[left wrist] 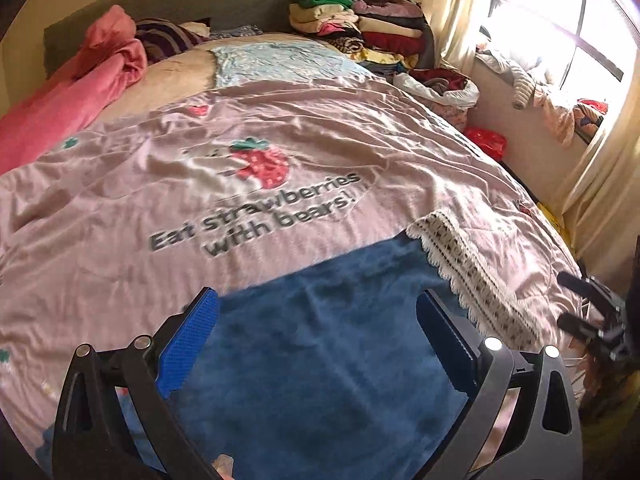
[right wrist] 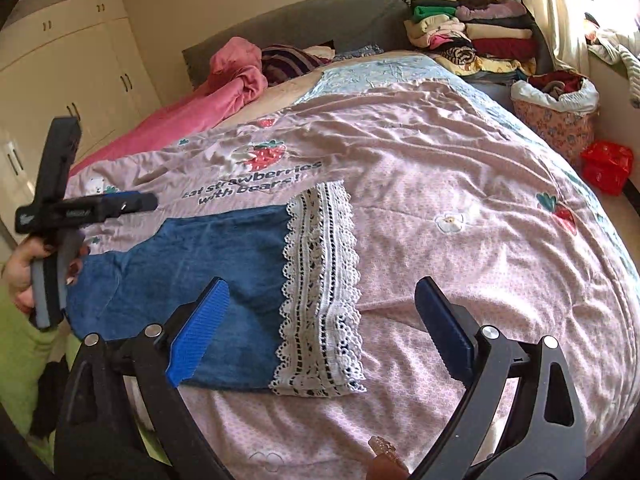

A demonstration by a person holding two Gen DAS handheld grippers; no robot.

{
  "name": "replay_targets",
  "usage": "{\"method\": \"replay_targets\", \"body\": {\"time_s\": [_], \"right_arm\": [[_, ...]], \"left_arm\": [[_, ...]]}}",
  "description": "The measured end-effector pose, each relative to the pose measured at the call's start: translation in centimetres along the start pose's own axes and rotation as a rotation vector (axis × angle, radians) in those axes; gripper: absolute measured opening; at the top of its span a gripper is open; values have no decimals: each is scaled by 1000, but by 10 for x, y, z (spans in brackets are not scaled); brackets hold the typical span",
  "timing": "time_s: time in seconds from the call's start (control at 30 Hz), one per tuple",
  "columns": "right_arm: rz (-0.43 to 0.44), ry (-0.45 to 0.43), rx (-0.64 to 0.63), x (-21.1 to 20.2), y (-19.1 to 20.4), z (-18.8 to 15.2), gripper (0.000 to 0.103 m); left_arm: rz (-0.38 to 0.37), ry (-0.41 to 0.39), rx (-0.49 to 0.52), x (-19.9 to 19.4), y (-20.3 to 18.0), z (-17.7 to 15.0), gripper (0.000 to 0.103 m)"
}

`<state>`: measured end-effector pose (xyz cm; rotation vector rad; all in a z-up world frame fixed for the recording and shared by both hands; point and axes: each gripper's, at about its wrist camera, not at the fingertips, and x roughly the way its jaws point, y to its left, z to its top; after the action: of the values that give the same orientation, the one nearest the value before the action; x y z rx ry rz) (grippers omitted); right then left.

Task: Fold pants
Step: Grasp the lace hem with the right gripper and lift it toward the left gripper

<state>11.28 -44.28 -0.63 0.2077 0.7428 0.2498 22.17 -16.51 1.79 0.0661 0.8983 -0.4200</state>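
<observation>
The blue denim pants (right wrist: pixel 192 264) lie flat and folded on the pink bedspread (right wrist: pixel 460 168), with a white lace hem band (right wrist: pixel 320 292) on their right end. In the left wrist view the pants (left wrist: pixel 320 344) fill the near middle and the lace hem (left wrist: pixel 472 276) runs to the right. My left gripper (left wrist: pixel 318 328) is open and empty, hovering above the denim; it also shows in the right wrist view (right wrist: pixel 132 202) at the far left. My right gripper (right wrist: pixel 322 312) is open and empty above the lace end; it shows at the right edge of the left wrist view (left wrist: pixel 568 300).
The bedspread (left wrist: pixel 360 140) covers the bed. A pink blanket (right wrist: pixel 224 92) lies at the far left. Stacks of folded clothes (right wrist: pixel 472 36) sit at the headboard. A laundry basket (right wrist: pixel 556 112) and red bag (right wrist: pixel 606 164) stand beside the bed on the right. Wardrobe (right wrist: pixel 68 72) at left.
</observation>
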Motion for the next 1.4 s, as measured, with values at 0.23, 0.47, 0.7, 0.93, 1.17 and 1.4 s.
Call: {"method": "replay_targets", "body": {"time_s": [0.23,0.47,0.7,0.93,1.17,1.4], "right_arm": [[21,38,28,14,-5,-13,88],[62,82,57,35,-5,-26,88],[73,116,85,50,-7,-36,88],[131,115,88,58,-5,-38,67],[208,122,96,66,-2,-39,27],[258,99,79,59,9,-30,16]], "left_arm": [[-37,34,90,39,-24,22,98],[-41,112,187,88,-41,33,98],[-120,173,243,130,-61,33,98],[-181,224,202,148,-64,23,89],[-247,237,196,142,-79,17,27],[-274,203,146,133,-71,16,14]]}}
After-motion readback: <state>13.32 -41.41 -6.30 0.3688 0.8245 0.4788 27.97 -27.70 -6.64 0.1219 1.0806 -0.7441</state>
